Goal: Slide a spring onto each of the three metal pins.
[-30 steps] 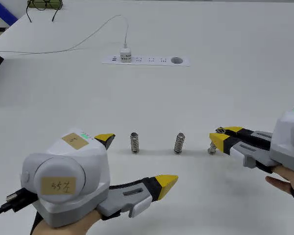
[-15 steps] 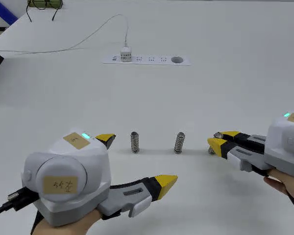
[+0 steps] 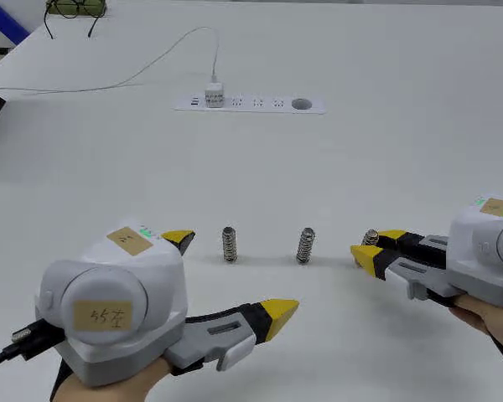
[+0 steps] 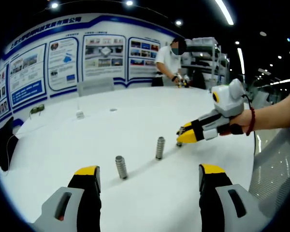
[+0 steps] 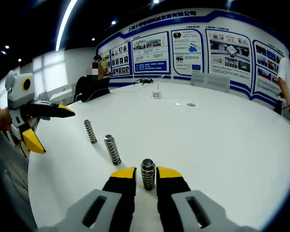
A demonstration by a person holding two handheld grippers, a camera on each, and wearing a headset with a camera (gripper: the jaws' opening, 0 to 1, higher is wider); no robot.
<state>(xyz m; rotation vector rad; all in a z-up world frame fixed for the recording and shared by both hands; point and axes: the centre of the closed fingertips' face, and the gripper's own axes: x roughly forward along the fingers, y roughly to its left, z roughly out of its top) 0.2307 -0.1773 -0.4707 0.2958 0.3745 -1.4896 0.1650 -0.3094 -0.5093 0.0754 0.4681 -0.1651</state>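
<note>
Three metal pins stand in a row on the white table, each with a spring around it: the left spring, the middle spring and the right spring. My right gripper comes in from the right, and its yellow tips are shut on the right spring, which stands upright between them. The other two springs stand beyond it to the left. My left gripper hovers wide open in front of the left spring, nothing between its jaws.
A white power strip with a plug and a cable lies at the back of the table. A pair of glasses rests at the far left corner. A person stands beyond the table.
My right gripper has moved down and slightly left with the right spring, which now sits lower on its pin. The left gripper has hardly moved.
</note>
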